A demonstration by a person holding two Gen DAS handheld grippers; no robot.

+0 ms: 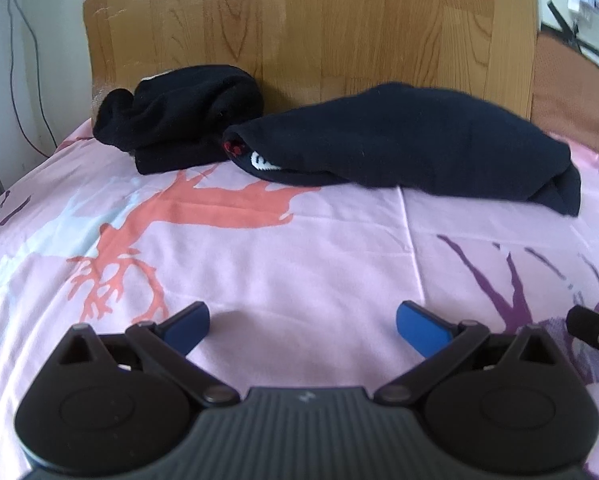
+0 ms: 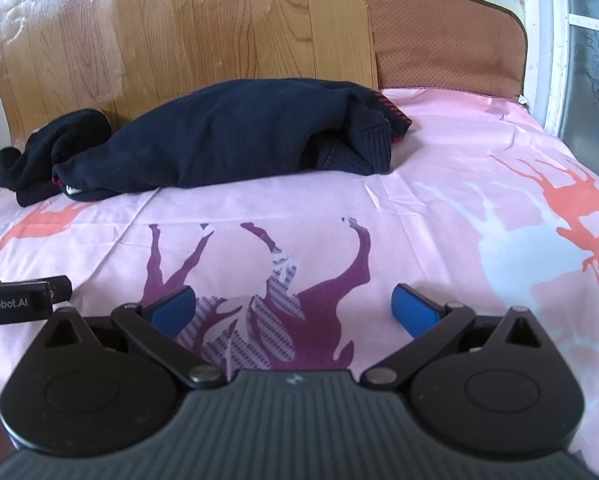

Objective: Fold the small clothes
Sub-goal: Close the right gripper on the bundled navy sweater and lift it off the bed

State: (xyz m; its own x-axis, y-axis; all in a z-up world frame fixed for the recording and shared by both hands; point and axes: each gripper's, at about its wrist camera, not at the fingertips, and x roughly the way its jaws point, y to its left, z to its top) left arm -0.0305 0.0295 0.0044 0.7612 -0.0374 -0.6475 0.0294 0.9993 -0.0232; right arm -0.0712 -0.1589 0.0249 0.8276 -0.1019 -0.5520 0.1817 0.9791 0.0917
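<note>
Item: navy jumper [image 1: 399, 136], bundled, being kept at the far end of the bed against the wooden headboard [image 1: 319, 20]. Its long axis is being laid crosswise to both tongs, running left to right along the headboard. A ribbed cuff or hem [image 2: 373, 152] is being shown at its right end, with a red-striped edge beside it; a small white and red mark [image 1: 259, 160] is being shown at its left end.

Item: black garment [image 1: 179, 120], crumpled, being kept just left of the jumper, touching it or nearly so; which of the two cannot be told.

Item: left gripper [image 1: 303, 330]. Blue pads [image 1: 189, 330] are being held wide apart, with nothing between them. It is being held low over the pink sheet [image 1: 299, 240], well short of both garments. The jumper is being seen ahead and slightly to the right; the black garment ahead and to the left.

Item: right gripper [image 2: 295, 310]. Pads are being held wide apart, empty, over the purple deer print [image 2: 299, 300]. The jumper is being seen straight ahead and to the left, its ribbed end almost on the centre line.

Judgement: neither garment is being gripped, and folding is not yet being begun. The jumper's right end is being judged nearer the right gripper, its left end and the black garment nearer the left. A forward reach by both, one to each end of the crosswise jumper, is being judged the natural approach.
</note>
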